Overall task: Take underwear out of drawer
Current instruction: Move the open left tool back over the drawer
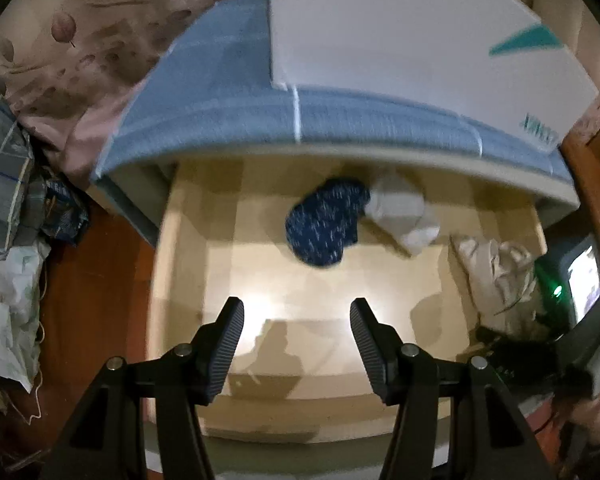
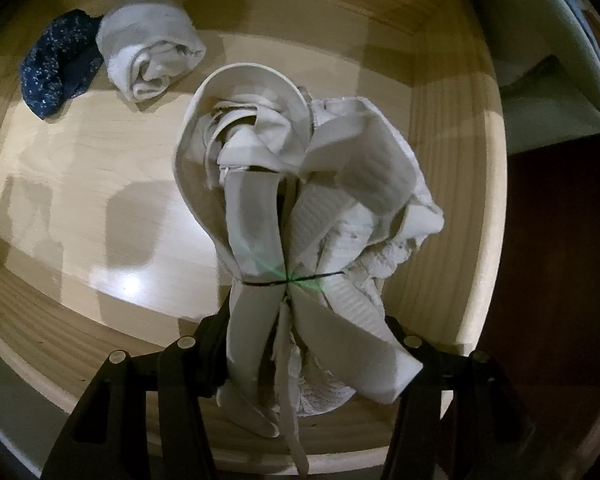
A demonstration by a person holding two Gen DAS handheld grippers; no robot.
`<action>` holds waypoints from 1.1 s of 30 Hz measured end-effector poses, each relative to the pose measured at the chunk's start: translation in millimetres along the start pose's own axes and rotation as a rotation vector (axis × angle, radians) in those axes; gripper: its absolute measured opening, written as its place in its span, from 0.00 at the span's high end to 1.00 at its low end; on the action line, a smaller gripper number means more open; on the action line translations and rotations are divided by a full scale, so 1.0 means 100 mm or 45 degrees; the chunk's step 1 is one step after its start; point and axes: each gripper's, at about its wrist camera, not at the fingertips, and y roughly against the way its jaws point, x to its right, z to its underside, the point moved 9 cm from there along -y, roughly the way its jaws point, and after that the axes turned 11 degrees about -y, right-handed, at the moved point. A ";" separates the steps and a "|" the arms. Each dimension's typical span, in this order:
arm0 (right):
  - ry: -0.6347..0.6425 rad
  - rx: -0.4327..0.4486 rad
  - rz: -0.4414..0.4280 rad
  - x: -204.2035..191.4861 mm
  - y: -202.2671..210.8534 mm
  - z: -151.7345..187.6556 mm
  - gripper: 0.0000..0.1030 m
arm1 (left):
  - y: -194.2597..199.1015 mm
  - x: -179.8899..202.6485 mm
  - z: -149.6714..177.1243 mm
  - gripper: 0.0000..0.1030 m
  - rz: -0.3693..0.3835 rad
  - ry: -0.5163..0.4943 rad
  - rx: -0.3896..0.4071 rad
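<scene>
The open wooden drawer lies below both grippers. My right gripper is shut on white underwear, which hangs bunched between and over its fingers above the drawer floor. The same white garment shows at the drawer's right side in the left wrist view. A dark blue speckled roll and a white rolled garment lie at the drawer's back; they also show in the right wrist view. My left gripper is open and empty above the drawer's front.
A blue mattress with a white box on it overhangs the drawer's back. Bedding and bags pile up on the left over a red-brown floor. A lit screen stands at the right.
</scene>
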 end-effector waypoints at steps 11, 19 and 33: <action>0.000 0.041 -0.047 0.04 0.06 0.08 0.52 | -0.19 0.07 0.13 0.45 0.032 0.087 0.005; 0.011 0.084 -0.053 0.14 0.19 0.15 0.53 | -0.26 0.07 0.20 0.45 0.069 0.172 0.007; 0.134 0.180 -0.068 0.11 0.52 0.33 0.53 | -0.33 -0.04 0.28 0.45 0.049 0.230 -0.024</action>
